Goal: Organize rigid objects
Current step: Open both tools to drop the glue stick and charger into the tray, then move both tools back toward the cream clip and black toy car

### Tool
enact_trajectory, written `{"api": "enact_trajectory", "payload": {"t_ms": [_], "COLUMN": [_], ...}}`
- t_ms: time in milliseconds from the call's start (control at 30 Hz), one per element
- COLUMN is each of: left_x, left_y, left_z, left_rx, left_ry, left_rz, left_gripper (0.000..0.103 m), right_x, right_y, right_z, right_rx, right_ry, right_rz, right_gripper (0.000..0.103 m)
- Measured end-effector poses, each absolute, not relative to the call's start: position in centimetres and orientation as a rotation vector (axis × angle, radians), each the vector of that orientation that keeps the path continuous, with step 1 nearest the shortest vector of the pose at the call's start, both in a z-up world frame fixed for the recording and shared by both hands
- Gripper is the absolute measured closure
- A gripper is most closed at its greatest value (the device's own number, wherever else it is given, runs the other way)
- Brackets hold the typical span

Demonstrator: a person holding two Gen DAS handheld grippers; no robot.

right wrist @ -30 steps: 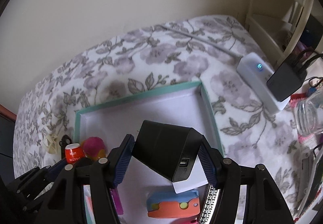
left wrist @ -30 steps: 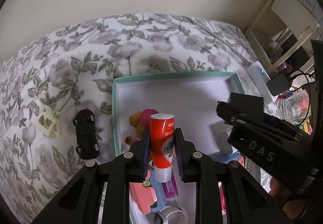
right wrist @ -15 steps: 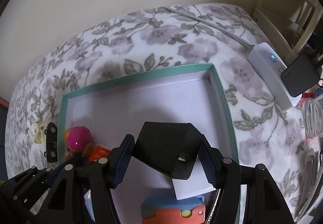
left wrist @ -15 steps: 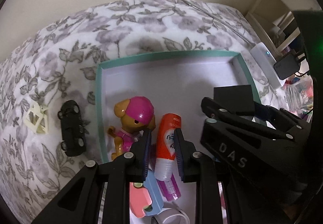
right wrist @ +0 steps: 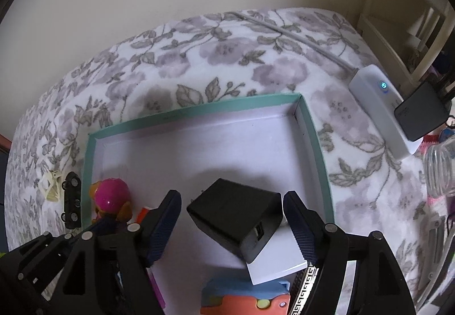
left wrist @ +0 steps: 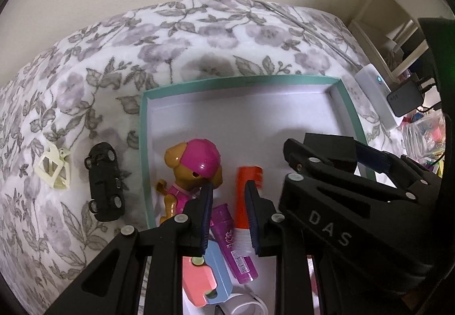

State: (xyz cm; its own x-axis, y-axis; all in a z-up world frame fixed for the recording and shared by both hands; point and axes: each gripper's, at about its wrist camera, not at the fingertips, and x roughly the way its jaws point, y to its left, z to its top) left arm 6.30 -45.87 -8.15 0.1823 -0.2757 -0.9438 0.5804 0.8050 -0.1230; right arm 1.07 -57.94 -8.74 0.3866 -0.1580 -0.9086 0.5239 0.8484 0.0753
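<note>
A teal-rimmed tray (left wrist: 241,80) lies on a floral blanket. In it are a toy dog with a pink cap (left wrist: 196,164), a purple tube (left wrist: 227,229) and a pink-and-blue block (left wrist: 204,278). My left gripper (left wrist: 229,184) hangs over them with its jaws close together. A red tube (left wrist: 246,172) lies blurred, partly behind the right finger, with a gap to the left pad. I cannot tell whether it is pinched. My right gripper (right wrist: 231,198) has its jaws opening around a black charger (right wrist: 236,215). Neither pad touches the charger, which rests on a white block (right wrist: 278,263).
Left of the tray, a black toy car (left wrist: 103,181) and a cream lantern-shaped piece (left wrist: 54,170) lie on the blanket. A white power strip (right wrist: 381,110) with a black adapter (right wrist: 421,113) and a clear container (right wrist: 438,170) sit at the right. A white shelf (left wrist: 398,2) stands behind them.
The right jaws have spread off the black charger, which now sits lower, on the white block. The red tube went from upright between the left jaws to lying forward beside the right finger.
</note>
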Motion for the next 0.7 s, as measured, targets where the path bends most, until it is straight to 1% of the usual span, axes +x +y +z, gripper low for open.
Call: {"api": "enact_trajectory", "payload": {"t_ms": [67, 167, 367, 400, 533, 600, 667, 700], "left_x": [6.4, 6.7, 7.8, 8.0, 8.9, 9.4, 9.9, 10.2], "left_y": [-45.7, -45.4, -44.0, -43.7, -42.3, -41.5, -40.7, -40.2], "left_z": [-7.8, -7.0, -4.7, -4.3, -2.7, -2.1, -1.5, -1.3], "left_rx": [0.28, 0.261, 0.204, 0.193, 0.153, 0.133, 0.113, 0.107], "left_ry": [1.248, 1.24, 1.207, 1.203, 1.17, 1.158, 1.148, 1.141], "left_rz": [-0.617, -0.618, -0.601, -0.598, -0.572, -0.555, -0.529, -0.516], "left_gripper": [0.079, 0.079, 0.076, 0.074, 0.063, 0.062, 0.059, 0.05], "right_x": [1.0, 0.8, 0.2, 0.1, -0.2, -0.4, -0.5, -0.5], "right_y": [-57.9, -57.7, -57.4, -57.3, -56.7, -56.5, -56.3, -56.2], "right_z": [-8.1, -6.5, -3.1, -2.6, -0.6, 0.3, 0.7, 0.9], "right_rx": [0.373, 0.353, 0.339, 0.337, 0.311, 0.304, 0.299, 0.295], "right_ry": [1.082, 1.048, 0.97, 0.961, 0.916, 0.899, 0.893, 0.891], "right_rz": [-0.453, -0.468, -0.477, -0.478, -0.486, -0.489, -0.492, -0.493], "right_gripper": [0.025, 0.021, 0.021, 0.021, 0.021, 0.021, 0.02, 0.019]}}
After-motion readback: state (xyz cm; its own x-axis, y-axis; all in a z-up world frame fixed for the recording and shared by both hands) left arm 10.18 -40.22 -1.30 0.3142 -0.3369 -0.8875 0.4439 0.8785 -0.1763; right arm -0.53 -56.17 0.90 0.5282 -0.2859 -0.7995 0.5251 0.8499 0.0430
